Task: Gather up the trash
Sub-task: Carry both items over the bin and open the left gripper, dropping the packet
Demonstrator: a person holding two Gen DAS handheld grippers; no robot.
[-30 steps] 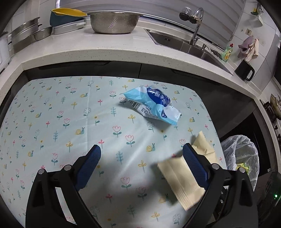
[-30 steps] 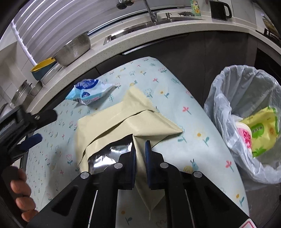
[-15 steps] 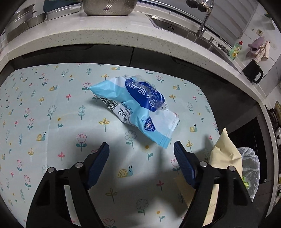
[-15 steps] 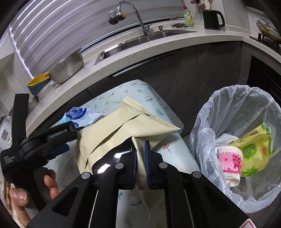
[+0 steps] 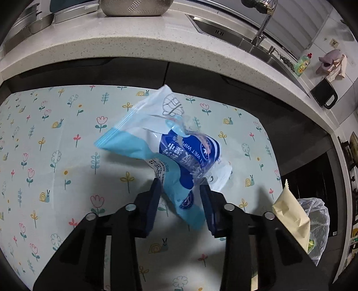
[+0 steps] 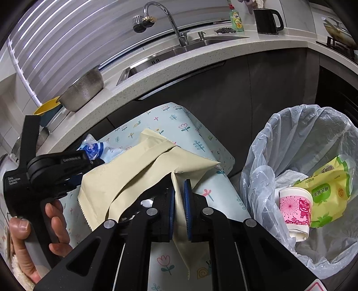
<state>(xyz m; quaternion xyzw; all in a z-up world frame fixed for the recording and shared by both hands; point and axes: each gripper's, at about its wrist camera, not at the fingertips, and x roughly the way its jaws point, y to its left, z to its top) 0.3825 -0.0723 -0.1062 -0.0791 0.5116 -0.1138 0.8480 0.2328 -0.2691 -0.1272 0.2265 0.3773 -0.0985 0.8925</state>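
My left hand-held gripper (image 5: 180,187) has just been closing, its jaws now around the near end of the wet-wipes pack (image 5: 170,147); whether the pads bite yet, I cannot tell. The pack is light, soft, crinkly and slippery. Its long axis runs away to the left over the bench (image 5: 56,156). My right hand-held gripper (image 6: 178,197) is clamped on the beige wrapper (image 6: 134,170) beside the bin bag (image 6: 297,138).

A home kitchen: a speckled stone countertop (image 6: 201,58) curves around dark cabinet fronts (image 6: 264,94), with a steel sink (image 6: 170,56) and gooseneck faucet (image 6: 165,20) beneath window blinds (image 6: 56,38). A metal colander (image 6: 82,91), dish soap bottle (image 6: 236,19) and black mug (image 6: 267,21) sit on the counter; a flower-patterned tablecloth (image 5: 67,156) and a lined trash bin (image 6: 313,156) stand nearby.
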